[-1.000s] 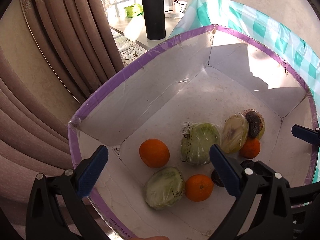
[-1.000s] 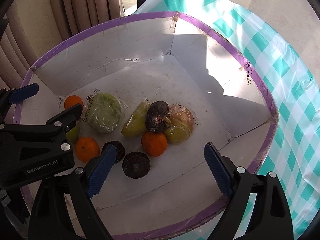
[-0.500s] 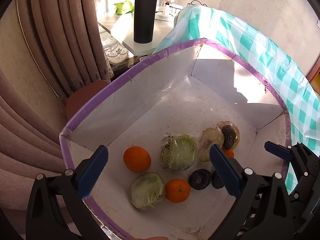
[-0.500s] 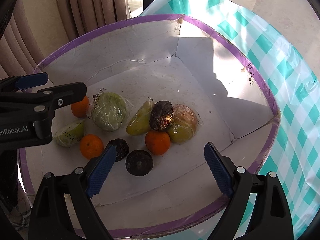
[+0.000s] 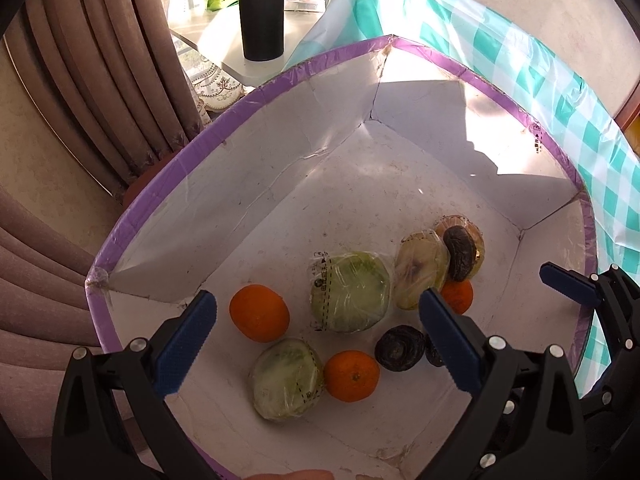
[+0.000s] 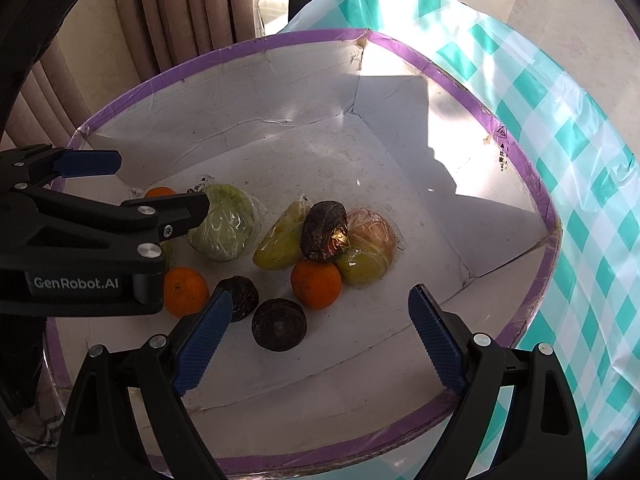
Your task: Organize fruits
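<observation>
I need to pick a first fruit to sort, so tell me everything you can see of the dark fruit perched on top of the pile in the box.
The dark fruit is brownish-black, rounded and wrinkled, with one glossy spot catching sunlight. It sits tilted atop the cluster, leaning on a film-wrapped reddish-green fruit and a wrapped yellow-green one, with an orange just below. No gripper touches it.

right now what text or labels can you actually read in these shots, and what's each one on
"GenRobot.AI": white lettering on the black body of the left gripper, right wrist view.
Small black print and a symbol on the box rim: too small to read.
Dotted label print on the wrapped green fruit: unreadable.
</observation>
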Action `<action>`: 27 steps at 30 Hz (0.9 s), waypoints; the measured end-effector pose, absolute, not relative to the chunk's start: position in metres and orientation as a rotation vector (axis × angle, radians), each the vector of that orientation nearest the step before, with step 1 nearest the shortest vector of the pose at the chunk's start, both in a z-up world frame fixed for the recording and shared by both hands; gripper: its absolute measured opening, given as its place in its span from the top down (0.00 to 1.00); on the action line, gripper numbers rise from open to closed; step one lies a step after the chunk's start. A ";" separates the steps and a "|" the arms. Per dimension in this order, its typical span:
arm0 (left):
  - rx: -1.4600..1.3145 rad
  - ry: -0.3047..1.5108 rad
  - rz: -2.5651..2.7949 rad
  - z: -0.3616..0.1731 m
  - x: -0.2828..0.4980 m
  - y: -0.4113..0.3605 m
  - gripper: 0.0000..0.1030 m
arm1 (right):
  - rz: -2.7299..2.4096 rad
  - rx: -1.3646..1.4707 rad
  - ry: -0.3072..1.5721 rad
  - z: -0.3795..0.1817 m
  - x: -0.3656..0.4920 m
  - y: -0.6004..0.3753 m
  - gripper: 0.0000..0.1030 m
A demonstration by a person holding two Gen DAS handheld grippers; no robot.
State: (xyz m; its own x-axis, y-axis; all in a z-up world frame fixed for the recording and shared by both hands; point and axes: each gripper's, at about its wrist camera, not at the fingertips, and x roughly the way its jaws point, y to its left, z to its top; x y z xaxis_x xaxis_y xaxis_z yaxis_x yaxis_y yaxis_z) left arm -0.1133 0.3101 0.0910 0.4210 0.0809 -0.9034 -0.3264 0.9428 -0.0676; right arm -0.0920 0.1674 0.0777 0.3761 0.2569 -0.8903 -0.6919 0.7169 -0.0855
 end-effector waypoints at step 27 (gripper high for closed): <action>-0.241 1.099 0.277 0.093 -0.116 0.310 0.02 | 0.632 -0.513 0.999 0.077 -0.092 0.169 0.16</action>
